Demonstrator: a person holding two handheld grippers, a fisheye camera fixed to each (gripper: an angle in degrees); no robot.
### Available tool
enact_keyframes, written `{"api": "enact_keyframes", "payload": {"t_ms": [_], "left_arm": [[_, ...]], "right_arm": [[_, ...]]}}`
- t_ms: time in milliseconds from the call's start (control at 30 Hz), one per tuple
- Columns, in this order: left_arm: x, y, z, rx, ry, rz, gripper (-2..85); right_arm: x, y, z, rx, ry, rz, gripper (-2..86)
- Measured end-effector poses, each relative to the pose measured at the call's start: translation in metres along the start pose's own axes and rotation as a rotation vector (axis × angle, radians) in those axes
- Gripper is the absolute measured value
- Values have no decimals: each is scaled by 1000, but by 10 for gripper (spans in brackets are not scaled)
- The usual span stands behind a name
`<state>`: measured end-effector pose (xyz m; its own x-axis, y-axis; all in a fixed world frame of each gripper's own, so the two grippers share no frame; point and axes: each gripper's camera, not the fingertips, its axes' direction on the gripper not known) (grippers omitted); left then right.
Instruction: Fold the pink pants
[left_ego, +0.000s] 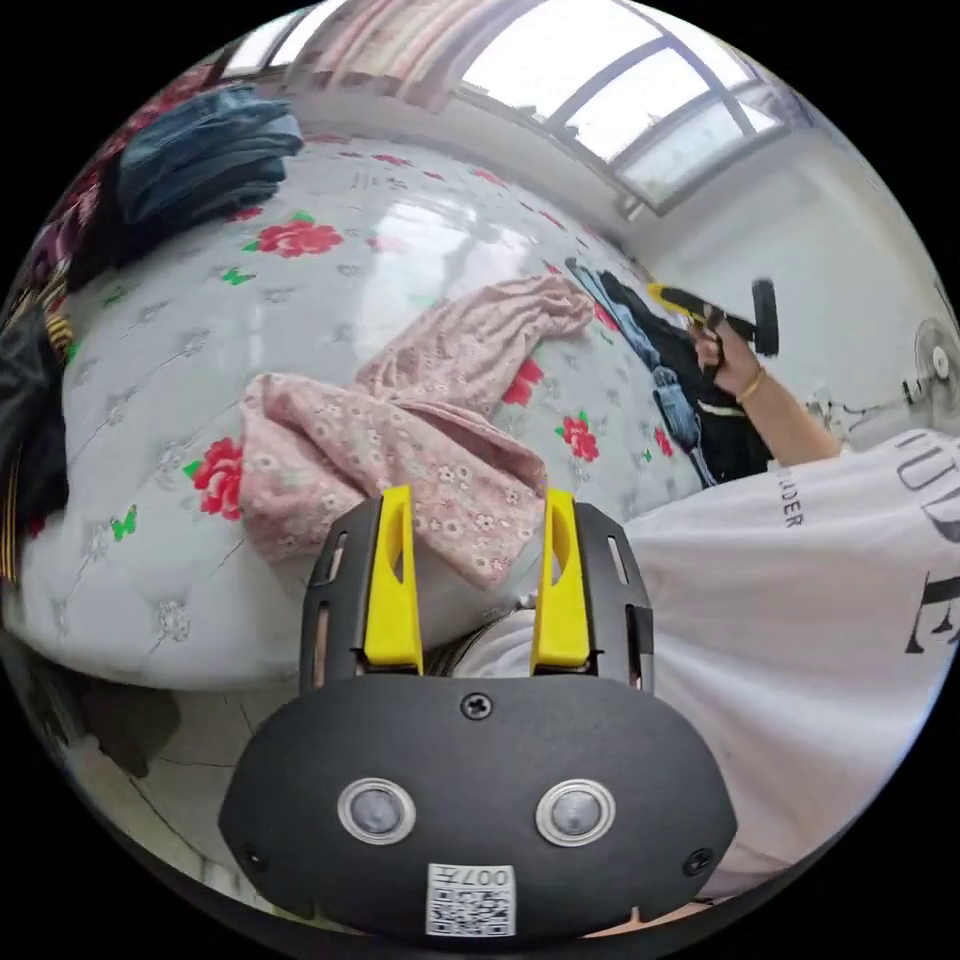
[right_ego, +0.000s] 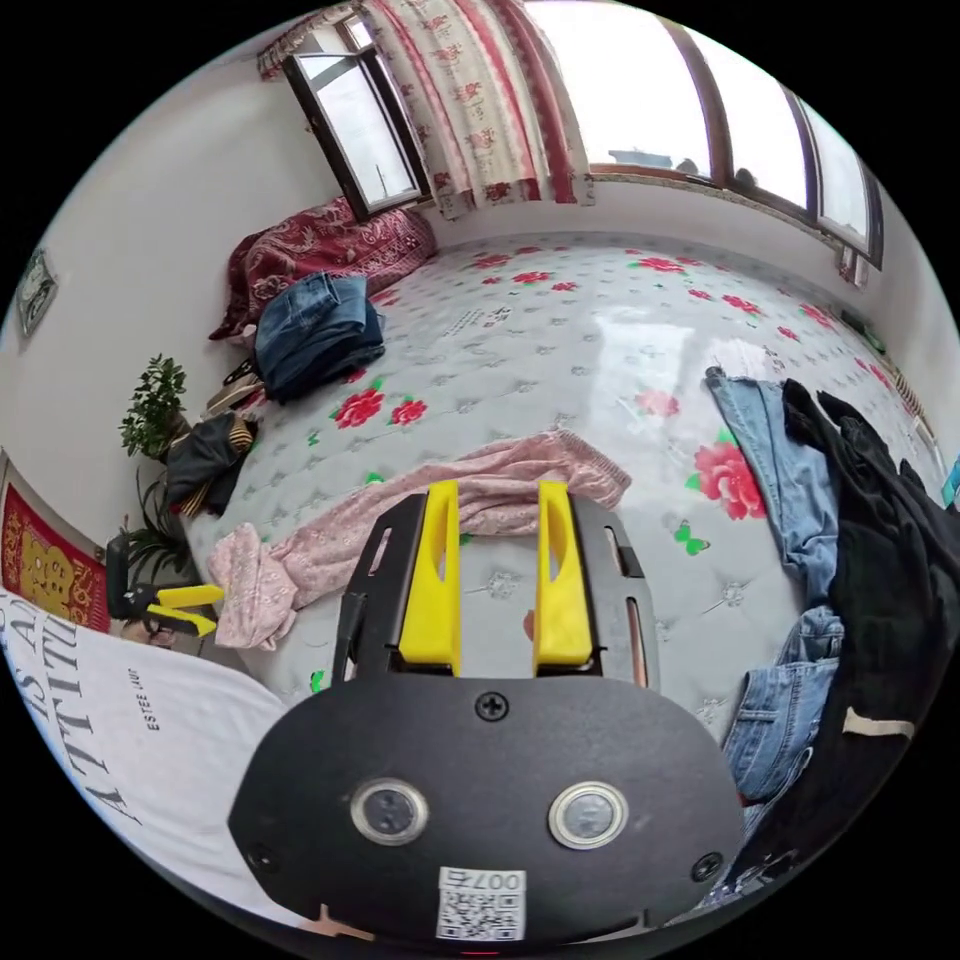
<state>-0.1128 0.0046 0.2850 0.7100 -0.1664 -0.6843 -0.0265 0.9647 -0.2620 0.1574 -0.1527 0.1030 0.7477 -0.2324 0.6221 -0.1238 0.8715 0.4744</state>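
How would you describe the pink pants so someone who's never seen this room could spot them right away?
Look at the big mattress printed with red roses. Near its front edge lie the pink pants, crumpled and stretched out lengthwise. They are the one pale pink, small-flowered garment; the folded jeans and the heap of denim and black clothes are dark.

In the left gripper view, the near hem of the pink pants (left_ego: 400, 440) is hidden behind the left tool (left_ego: 478, 560) and its dark housing. The right tool (left_ego: 715, 310), held in a hand far across the bed (left_ego: 160, 400), is motion-blurred, so how its jaws stand cannot be told. In the right gripper view, the right tool (right_ego: 497, 580) covers the middle of the pants, and the dark clothes (right_ego: 880, 560) run past the picture's edge
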Motion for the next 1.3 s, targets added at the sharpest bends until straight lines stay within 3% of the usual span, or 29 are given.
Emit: {"api": "enact_keyframes", "payload": {"t_ms": [133, 267, 467, 633, 800, 1000, 1233, 1300], "left_arm": [[15, -16, 45, -137, -272, 104, 125], [7, -28, 31, -169, -235, 116, 80], [-47, -10, -50, 108, -18, -220, 30], [-95, 45, -128, 516, 132, -542, 14], [-126, 96, -159, 705, 141, -773, 20], [-117, 77, -146, 500, 92, -583, 80], [-80, 63, -114, 215, -156, -302, 123], [-67, 59, -102, 163, -154, -202, 122]], "right_arm": [[19, -61, 66, -89, 53, 35, 84], [31, -96, 118, -135, 65, 30, 83], [29, -106, 208, -364, 8, -35, 47], [28, -79, 83, 139, -62, 76, 10], [34, -3, -80, 539, -76, 142, 2], [25, 98, -187, 703, 12, 230, -1], [-2, 142, -204, 610, 143, 344, 0], [-12, 148, -205, 626, 159, 359, 0]]}}
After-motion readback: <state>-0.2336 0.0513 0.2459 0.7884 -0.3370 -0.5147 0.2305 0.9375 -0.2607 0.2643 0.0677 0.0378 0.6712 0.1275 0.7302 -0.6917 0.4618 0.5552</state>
